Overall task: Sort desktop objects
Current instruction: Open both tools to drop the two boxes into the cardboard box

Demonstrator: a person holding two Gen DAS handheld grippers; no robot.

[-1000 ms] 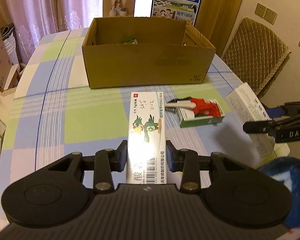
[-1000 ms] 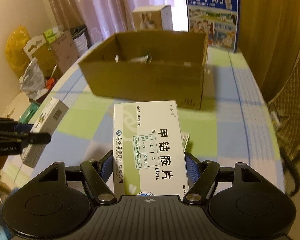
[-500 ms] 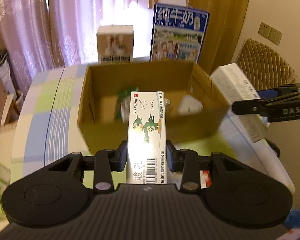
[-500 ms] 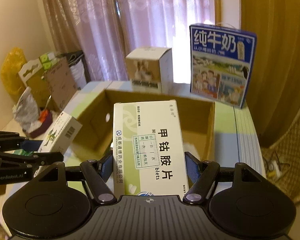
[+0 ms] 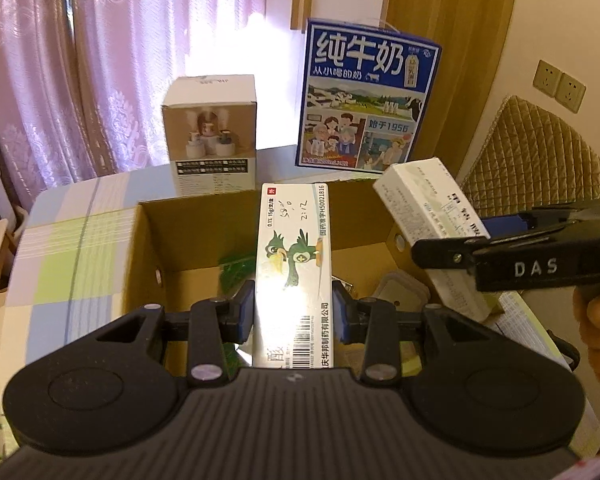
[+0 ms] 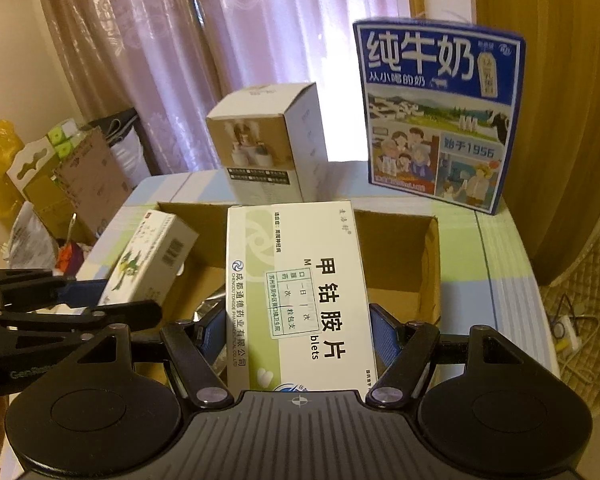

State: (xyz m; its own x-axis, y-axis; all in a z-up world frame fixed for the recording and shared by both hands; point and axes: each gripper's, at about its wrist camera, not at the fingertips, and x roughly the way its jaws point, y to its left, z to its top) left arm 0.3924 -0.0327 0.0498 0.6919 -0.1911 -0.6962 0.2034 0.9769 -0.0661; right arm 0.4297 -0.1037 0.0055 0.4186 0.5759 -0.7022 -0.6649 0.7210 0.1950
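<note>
Pink curtains (image 5: 100, 60) hang behind a surface (image 5: 72, 248) spread with a green, blue and white checked cloth. At the centre of the left wrist view, the left tongs (image 5: 294, 312) are clenched on a long narrow medicine box with a green cartoon bird (image 5: 294, 256), held above the open cardboard box (image 5: 148, 264). In the right wrist view the right tongs (image 6: 298, 330) grasp a wider white and green tablet box (image 6: 300, 292) at frame centre, also over the carton's open top, with the other tongs and the bird box at lower left. Inside the carton lie a green packet (image 5: 236, 270) and a whitish lidded container (image 5: 400, 292). Beyond the carton, in the upper middle, stand a small white product box (image 5: 210, 136) and a blue milk carton case (image 5: 366, 100). A quilted chair back (image 5: 540, 152) sits at the right edge.
</note>
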